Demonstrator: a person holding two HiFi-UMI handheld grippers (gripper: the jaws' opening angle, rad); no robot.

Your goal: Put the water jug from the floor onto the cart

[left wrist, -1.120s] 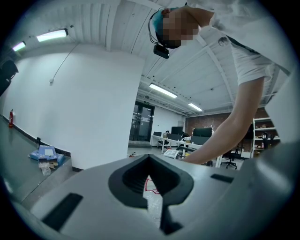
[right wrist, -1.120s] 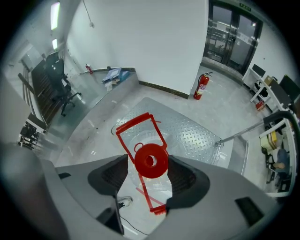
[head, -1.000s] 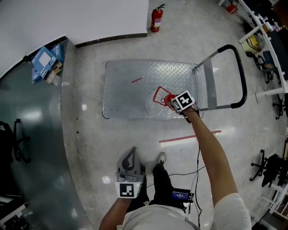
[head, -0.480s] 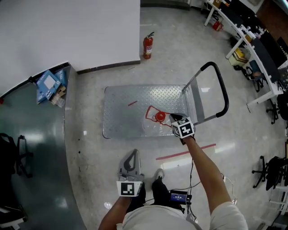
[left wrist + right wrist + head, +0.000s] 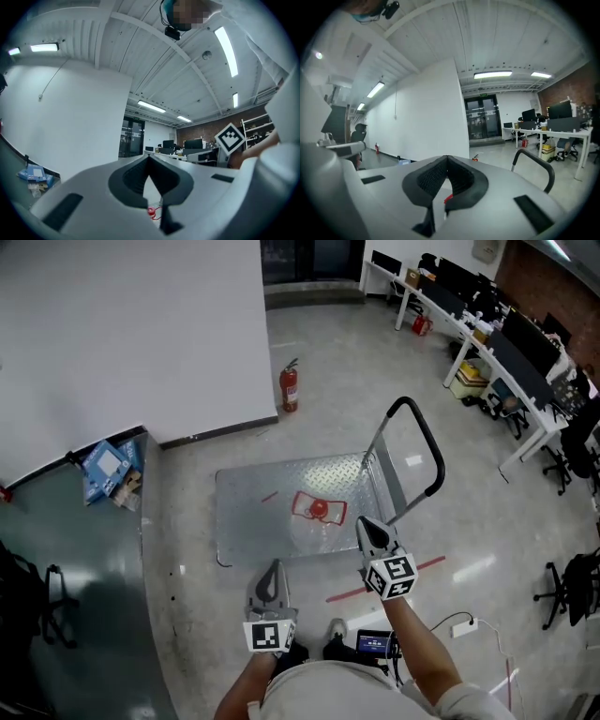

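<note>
Water jug body too faint

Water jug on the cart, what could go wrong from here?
1. The water jug sits loose on the bare metal deck of the cart, with no rim or strap in view. If the cart is pushed, the jug may slide or tip.
2. The left gripper and right gripper are both shut and off the jug, so nothing steadies it.
3. A cable lies on the floor by the person's feet and could trip them.
</note>
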